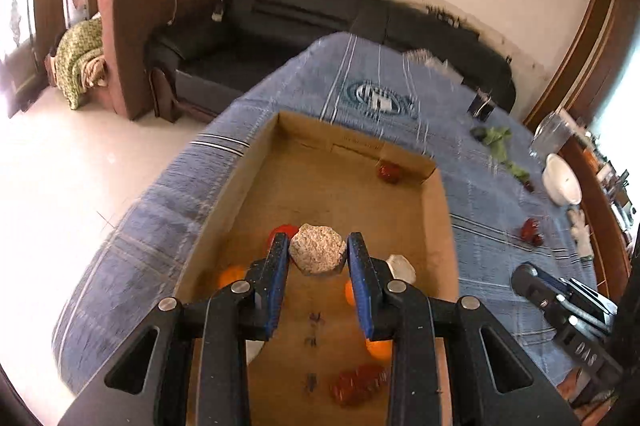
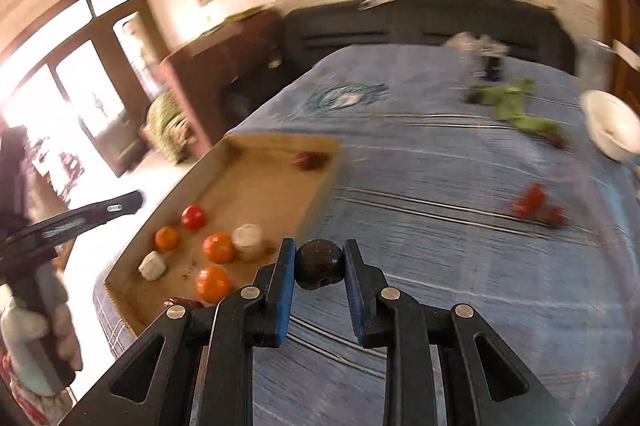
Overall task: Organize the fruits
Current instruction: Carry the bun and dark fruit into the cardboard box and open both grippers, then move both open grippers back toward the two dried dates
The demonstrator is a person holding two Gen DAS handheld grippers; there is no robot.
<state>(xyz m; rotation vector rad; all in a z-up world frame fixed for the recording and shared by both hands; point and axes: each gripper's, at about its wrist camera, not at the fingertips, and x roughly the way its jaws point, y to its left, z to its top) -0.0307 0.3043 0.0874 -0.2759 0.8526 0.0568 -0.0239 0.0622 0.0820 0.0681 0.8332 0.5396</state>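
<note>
My left gripper [image 1: 318, 246] is shut on a beige rough-skinned fruit [image 1: 318, 254] and holds it over the cardboard tray [image 1: 240, 194]. The tray holds oranges [image 2: 218, 248], a red tomato [image 2: 194, 217], white pieces [image 2: 247, 236], a dark red fruit [image 1: 390, 172] in the far corner and red fruit [image 1: 360, 382] near the front. My right gripper [image 2: 319, 252] is shut on a dark round fruit [image 2: 319, 264] above the blue cloth, just right of the tray. A red bunch [image 2: 536, 206] lies on the cloth to the right.
The table has a blue striped cloth [image 2: 440, 266]. Green leafy pieces [image 2: 512, 102] and a white bowl [image 2: 614, 126] sit at its far right. A dark sofa [image 1: 304, 14] stands behind the table. The floor drops off left of the tray.
</note>
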